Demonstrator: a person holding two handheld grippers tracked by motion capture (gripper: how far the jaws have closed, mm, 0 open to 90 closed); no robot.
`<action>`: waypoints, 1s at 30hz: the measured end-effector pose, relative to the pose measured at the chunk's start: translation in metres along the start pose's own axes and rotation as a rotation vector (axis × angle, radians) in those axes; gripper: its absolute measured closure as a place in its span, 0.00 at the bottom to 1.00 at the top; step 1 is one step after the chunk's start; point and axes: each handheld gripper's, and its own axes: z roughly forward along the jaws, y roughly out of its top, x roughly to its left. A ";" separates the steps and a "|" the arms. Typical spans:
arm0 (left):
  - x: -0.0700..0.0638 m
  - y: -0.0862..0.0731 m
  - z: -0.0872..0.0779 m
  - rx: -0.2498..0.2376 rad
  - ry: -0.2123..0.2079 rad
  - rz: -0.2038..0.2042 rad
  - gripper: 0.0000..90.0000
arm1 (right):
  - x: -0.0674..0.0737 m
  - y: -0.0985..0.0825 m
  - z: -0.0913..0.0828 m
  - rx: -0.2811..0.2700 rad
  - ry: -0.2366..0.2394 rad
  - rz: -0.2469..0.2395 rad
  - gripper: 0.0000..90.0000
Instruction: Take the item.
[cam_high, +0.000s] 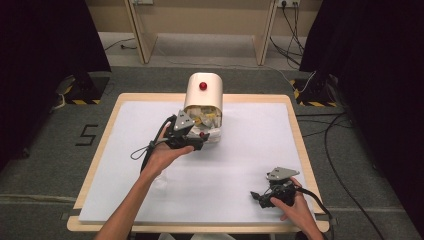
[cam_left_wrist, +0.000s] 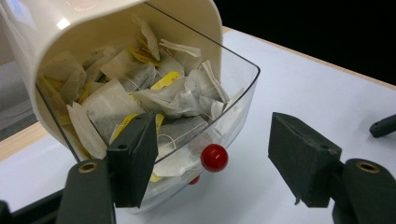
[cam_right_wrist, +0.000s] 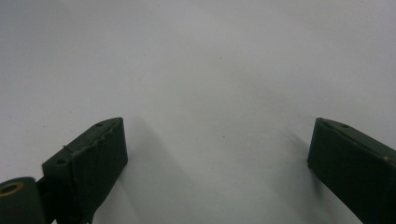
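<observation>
Two tongs apart: left tongs (cam_left_wrist: 212, 158) straddle red knob (cam_left_wrist: 214, 157) of tea-bag dispenser (cam_left_wrist: 116, 28); right tongs (cam_right_wrist: 217, 158) over bare tabletop (cam_right_wrist: 210, 70).

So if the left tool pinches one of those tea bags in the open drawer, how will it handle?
A tea bag looks like thin paper, so probably floppy and very light. The strings and yellow tags tangle through the heap, so neighbours may lift along. A hard pinch might tear it; the open left tool should close gently.

Grey carpet floor (cam_high: 45, 165), black curtains (cam_high: 45, 35) either side, pale wooden frame (cam_high: 145, 30) behind.
</observation>
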 end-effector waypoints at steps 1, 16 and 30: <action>-0.002 -0.002 -0.002 -0.004 -0.001 -0.006 0.36 | 0.000 0.000 0.000 0.000 0.000 0.000 0.06; -0.018 -0.015 -0.011 -0.019 0.016 0.001 0.36 | 0.000 0.000 0.000 0.000 0.000 0.000 0.06; -0.026 -0.018 -0.017 -0.038 0.029 0.027 0.36 | 0.000 0.000 0.000 0.000 0.000 0.000 0.06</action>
